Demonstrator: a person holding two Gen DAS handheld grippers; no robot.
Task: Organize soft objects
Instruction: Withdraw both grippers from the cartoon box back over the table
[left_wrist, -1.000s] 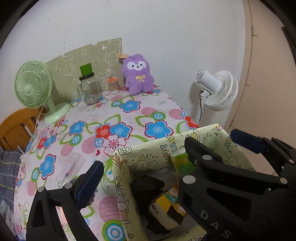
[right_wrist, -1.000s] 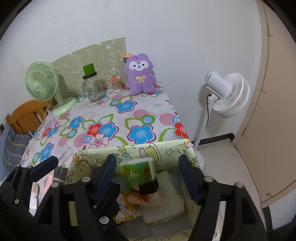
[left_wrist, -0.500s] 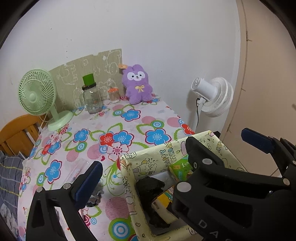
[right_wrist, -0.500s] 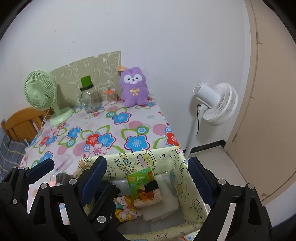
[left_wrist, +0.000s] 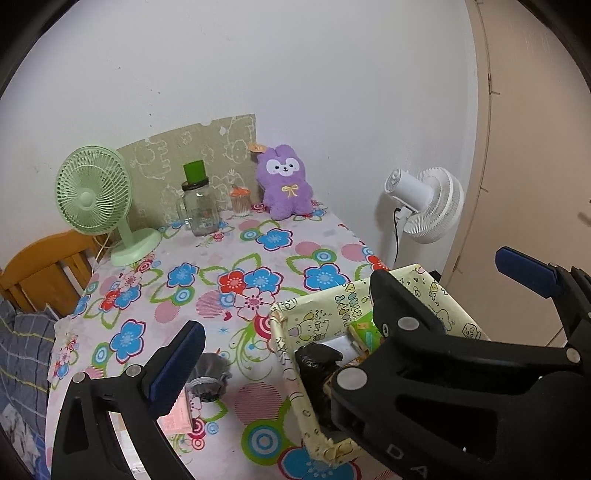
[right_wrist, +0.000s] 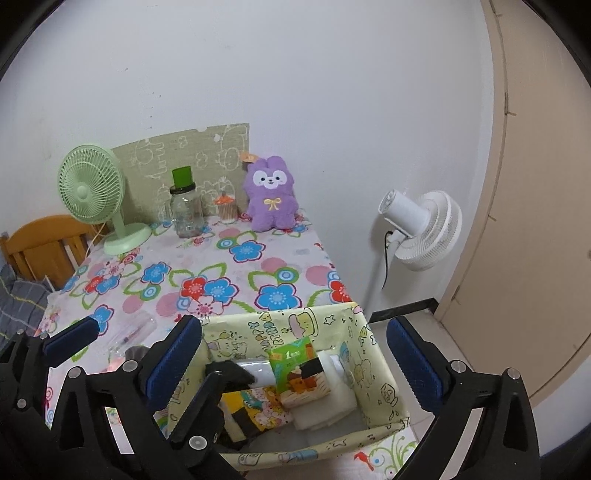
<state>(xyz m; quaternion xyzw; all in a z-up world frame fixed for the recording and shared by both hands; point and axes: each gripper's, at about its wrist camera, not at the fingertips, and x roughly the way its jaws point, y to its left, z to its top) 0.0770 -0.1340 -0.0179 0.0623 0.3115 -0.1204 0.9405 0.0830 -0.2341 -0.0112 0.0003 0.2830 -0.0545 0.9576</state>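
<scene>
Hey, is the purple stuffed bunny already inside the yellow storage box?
No, the purple stuffed bunny sits upright at the far end of the table against the wall, well apart from the yellow storage box at the near edge.

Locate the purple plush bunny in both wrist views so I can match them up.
Left wrist: purple plush bunny sits at the far end of the table, against the wall, upper centre of the picture.
Right wrist: the bunny is again at the table's far end, upper centre, slightly left of middle.
Shared landmark: the green desk fan stands left of it in both, with a glass jar between them.
</scene>
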